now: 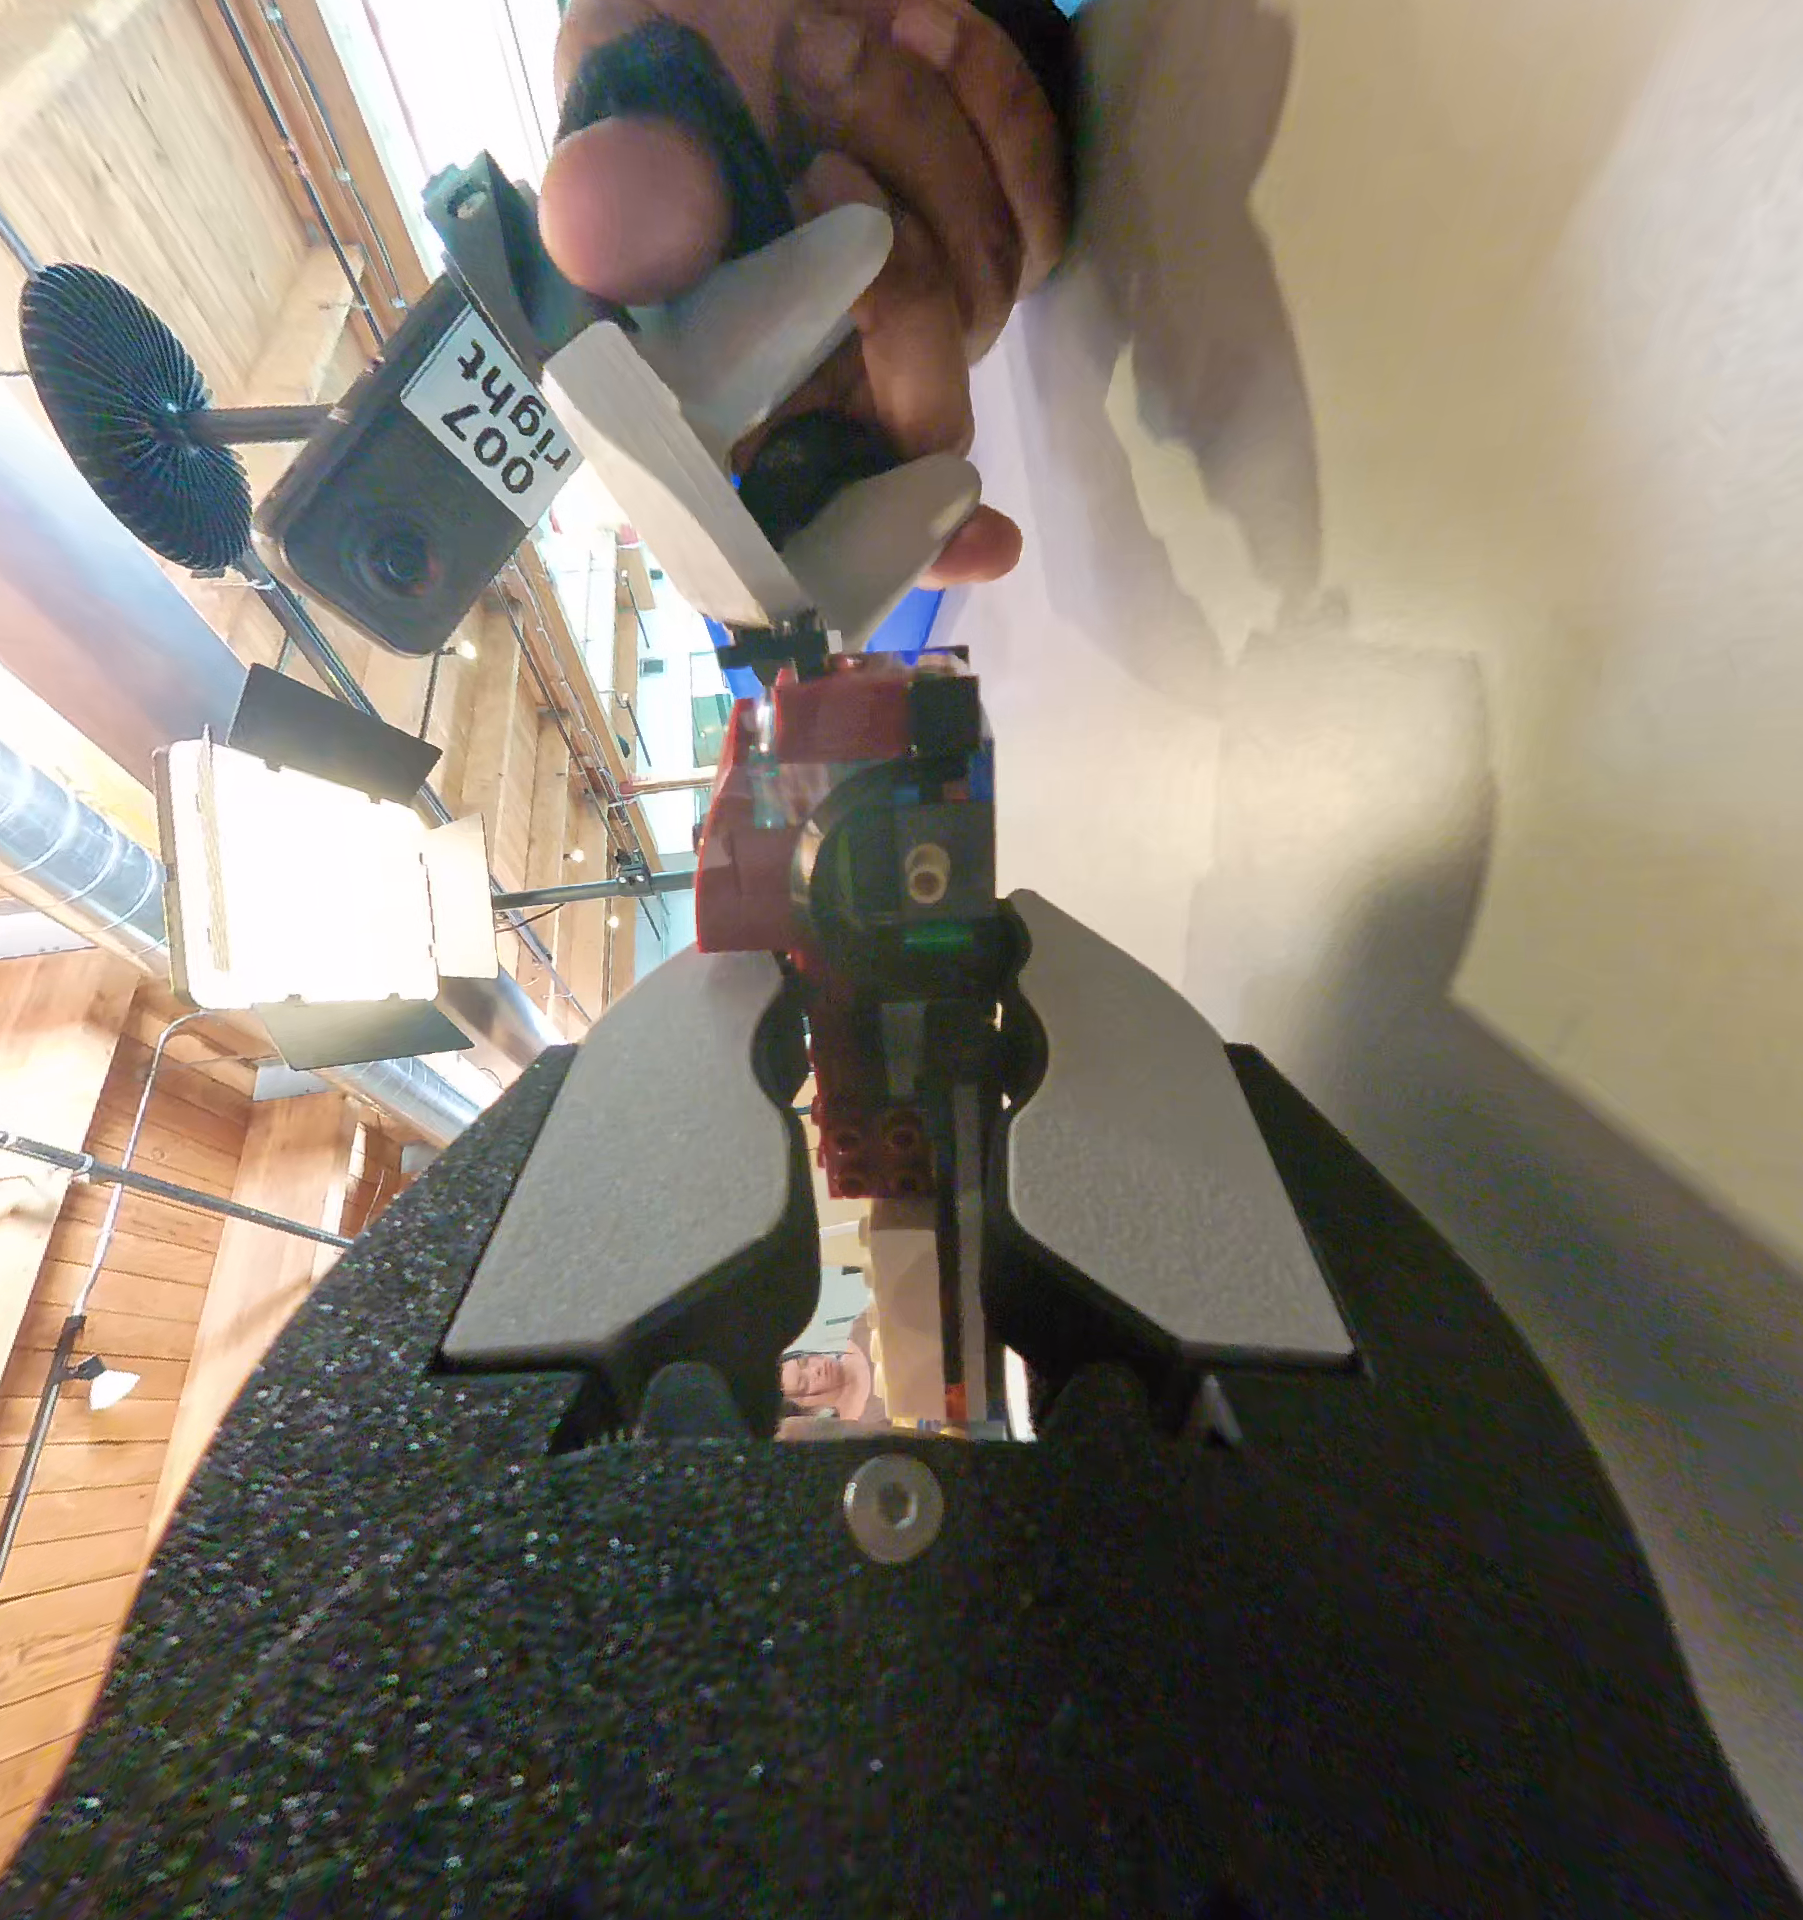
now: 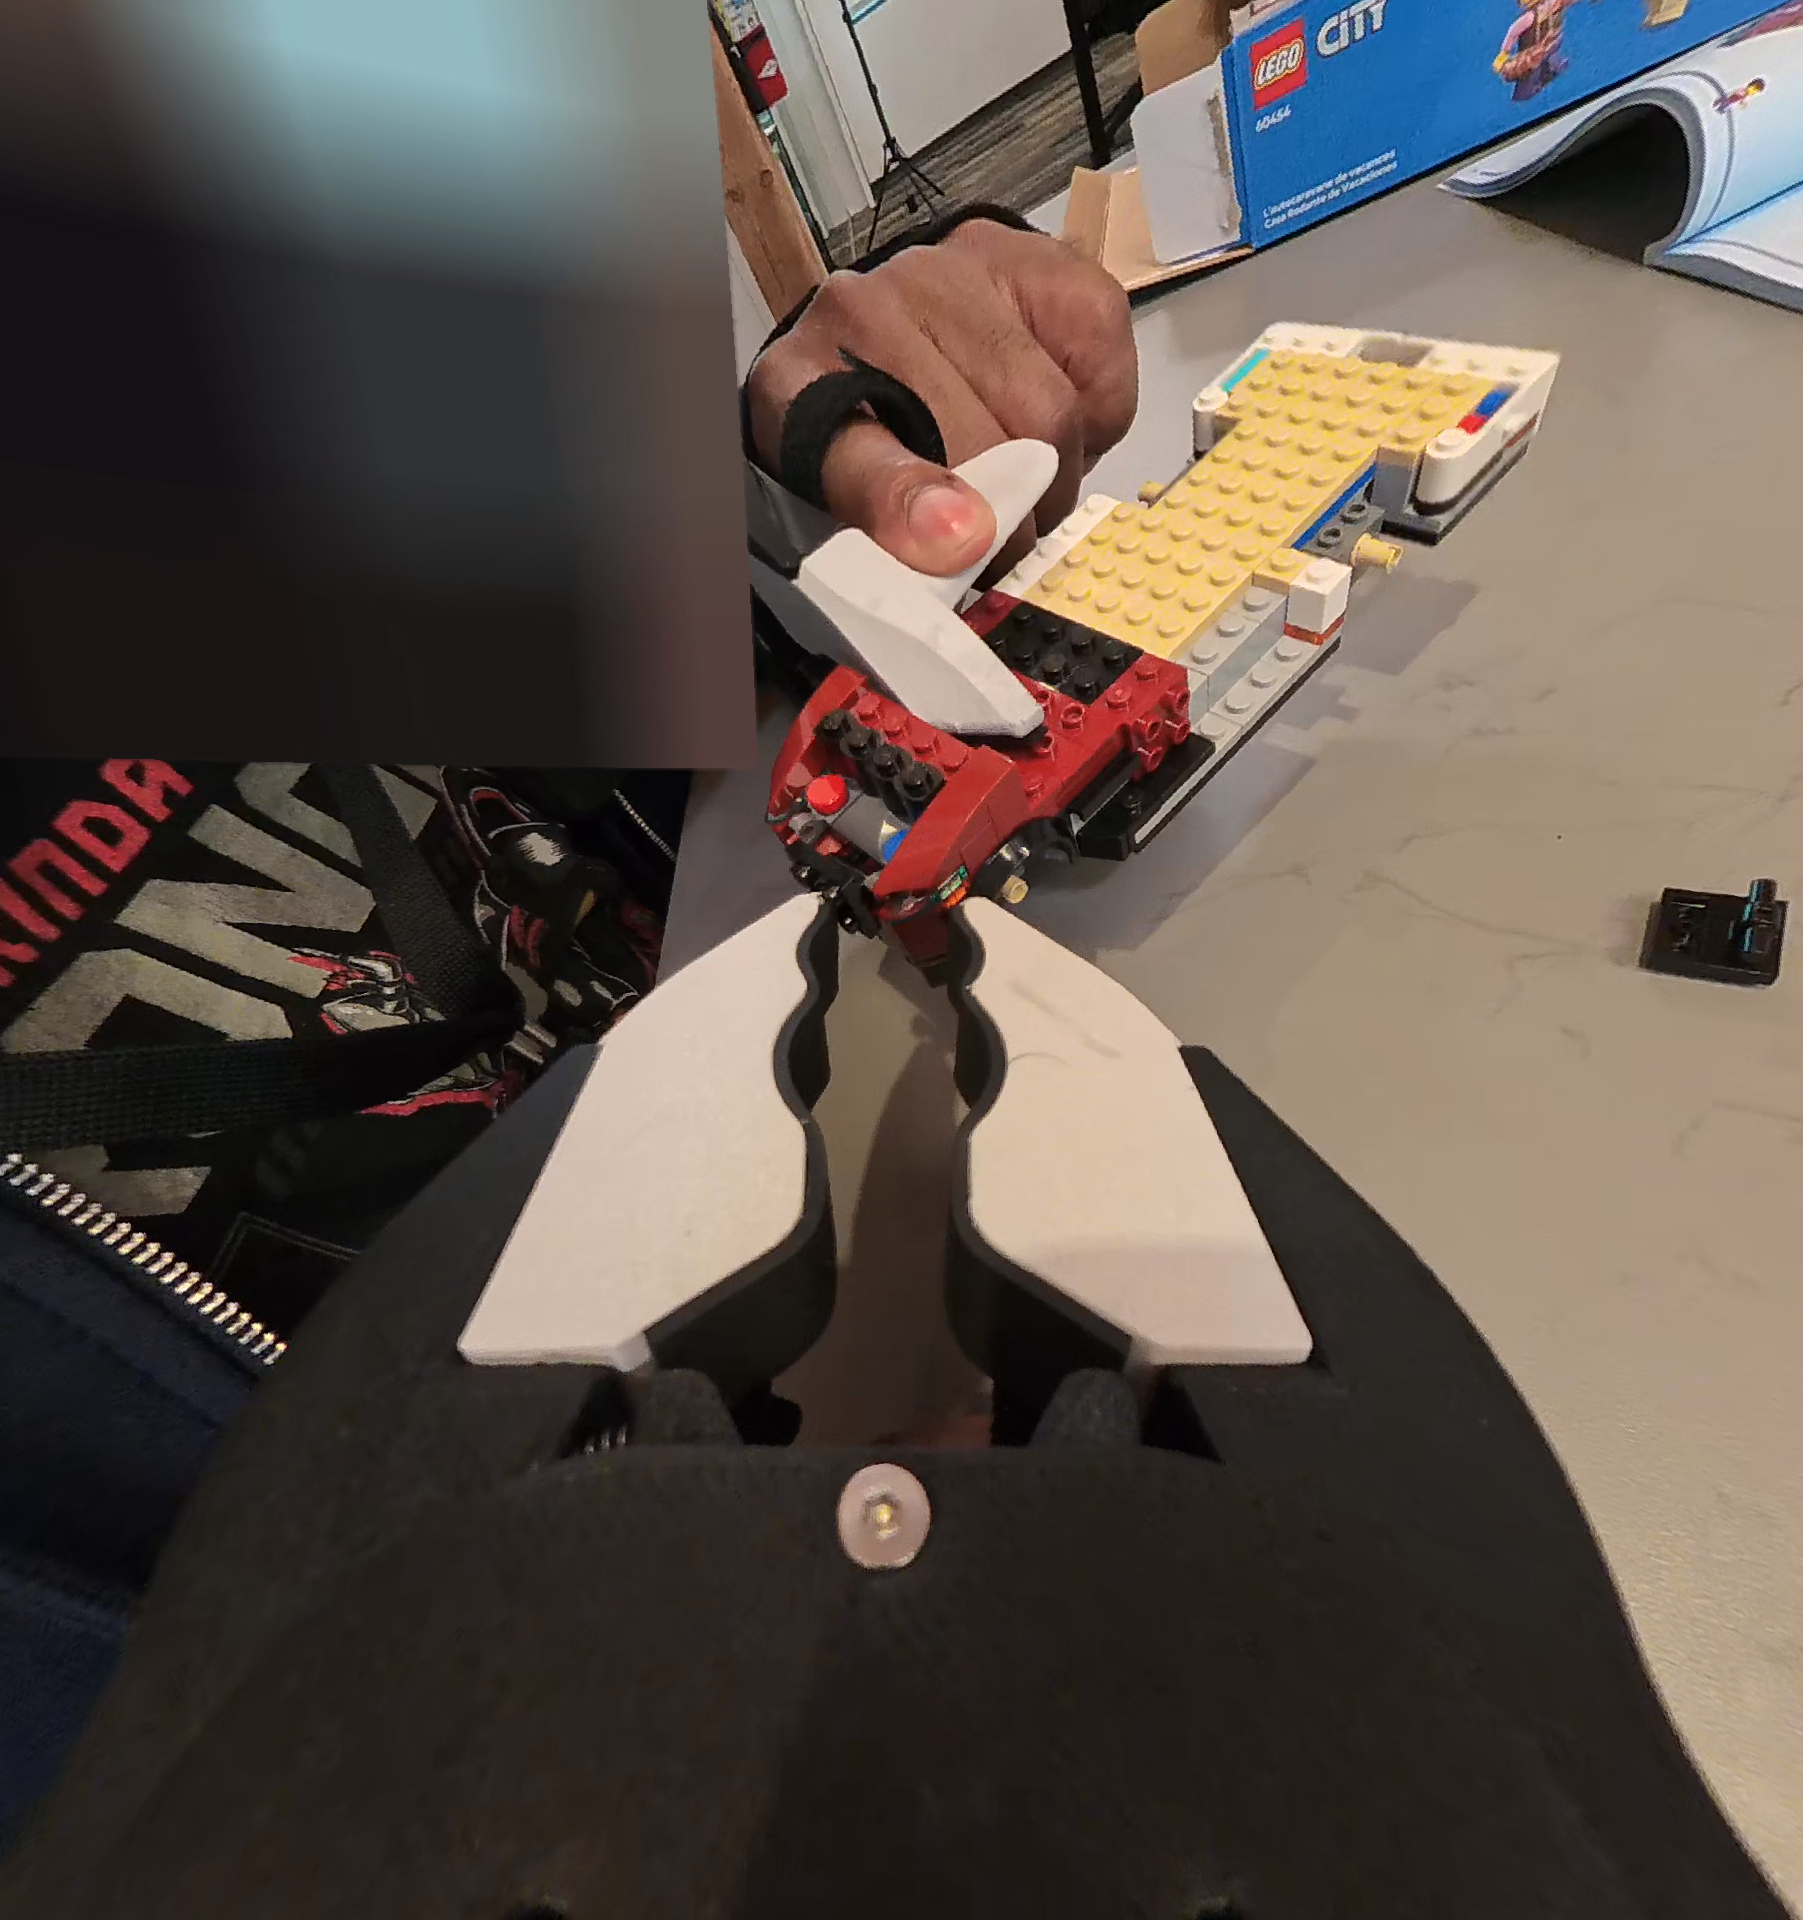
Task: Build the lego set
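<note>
Only the right wrist view shows the small black piece (image 2: 1713, 932).

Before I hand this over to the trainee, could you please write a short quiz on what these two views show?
1. True or false: the small black piece lies on the table, apart from the brick vehicle.
2. What colour is the vehicle's cab? A red, B green, C white.
3. Which gripper has the vehicle between its fingers at the cab?
Key: 1 true; 2 A; 3 the left gripper.
</note>
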Demonstrator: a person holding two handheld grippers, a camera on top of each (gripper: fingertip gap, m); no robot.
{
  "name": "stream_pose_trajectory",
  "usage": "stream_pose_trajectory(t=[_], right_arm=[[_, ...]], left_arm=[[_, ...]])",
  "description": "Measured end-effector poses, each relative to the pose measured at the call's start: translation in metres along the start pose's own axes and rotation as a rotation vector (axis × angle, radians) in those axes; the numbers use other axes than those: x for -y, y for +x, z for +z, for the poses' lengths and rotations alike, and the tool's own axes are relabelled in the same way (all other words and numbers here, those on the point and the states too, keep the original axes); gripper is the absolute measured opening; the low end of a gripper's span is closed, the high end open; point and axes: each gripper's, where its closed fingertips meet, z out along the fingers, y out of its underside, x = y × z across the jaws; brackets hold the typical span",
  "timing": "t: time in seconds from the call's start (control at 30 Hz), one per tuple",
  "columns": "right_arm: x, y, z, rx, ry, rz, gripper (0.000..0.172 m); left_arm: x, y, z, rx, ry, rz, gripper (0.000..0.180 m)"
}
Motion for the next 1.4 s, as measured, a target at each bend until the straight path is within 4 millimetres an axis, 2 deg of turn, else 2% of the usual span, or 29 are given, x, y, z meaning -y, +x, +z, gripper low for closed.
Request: stream_pose_trajectory(t=[0.37,0.5,0.63,0.77,0.9,1.1,1.4], right_arm=[[0.001,0.004,0.000,-0.029,0.006,0.007,0.021],[0.004,0.008,-0.003,-0.067,0.029,-0.014,0.031],[0.009,0.014,-0.007,-0.100,0.058,-0.007,0.031],[0.008,0.011,-0.005,-0.101,0.053,-0.027,0.032],[0.011,0.013,-0.007,-0.118,0.070,-0.042,0.031],[0.013,0.018,-0.008,-0.187,0.071,-0.110,0.031],[0.016,0.022,-0.012,-0.249,0.079,-0.167,0.031]], left_arm=[[-0.003,0.004,0.002,-0.012,0.006,-0.057,0.033],[-0.009,0.007,0.003,-0.020,-0.017,-0.066,0.033],[-0.008,0.007,0.003,-0.018,-0.012,-0.077,0.033],[-0.007,0.008,0.003,-0.015,-0.012,-0.068,0.034],[-0.012,0.008,0.003,-0.009,-0.025,-0.083,0.034],[-0.022,0.000,0.001,0.040,-0.044,-0.120,0.034],[-0.021,-0.006,-0.002,0.093,-0.040,-0.081,0.034]])
